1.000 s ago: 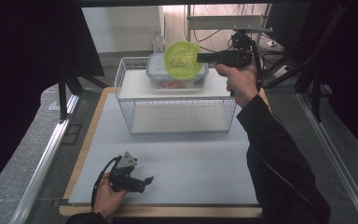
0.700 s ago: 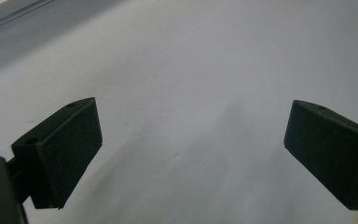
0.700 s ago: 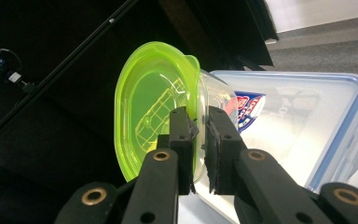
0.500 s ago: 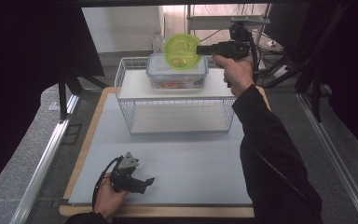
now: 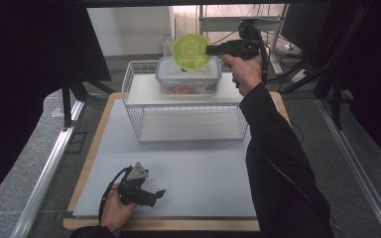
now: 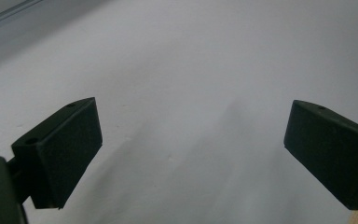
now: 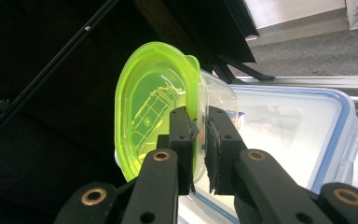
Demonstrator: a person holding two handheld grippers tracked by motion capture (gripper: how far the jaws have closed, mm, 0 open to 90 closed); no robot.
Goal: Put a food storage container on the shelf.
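The right gripper (image 5: 209,49) is raised at the far side of the table, above the wire rack (image 5: 134,94). Its jaws are closed almost fully on the rim of a small clear tub with a green lid (image 5: 192,51). In the right gripper view, the fingers (image 7: 182,135) pinch the lid's edge and the tub wall together, one on each side. The tub (image 7: 156,116) is tipped on its side, so the lid's flat face points at the high camera. The tub hangs in the air just above the far part of a box (image 5: 188,75) and does not rest on it.

The box is clear, with a blue-edged lid, and stands on the rack's top shelf, right of centre. Red contents show through its near wall. In the right gripper view the box (image 7: 303,126) lies directly behind and to the right of the tub.

The rack stands at the far end of the mat (image 5: 198,173), which covers a wooden board (image 5: 92,148). The rack's lower shelf holds nothing.

The left gripper (image 5: 154,194) rests on the mat at the near left, held by the person's hand (image 5: 115,213). Its jaws point right. In the left gripper view the fingers (image 6: 67,149) stand wide apart with only bare mat between them. The left gripper holds nothing and is well apart from the rack.
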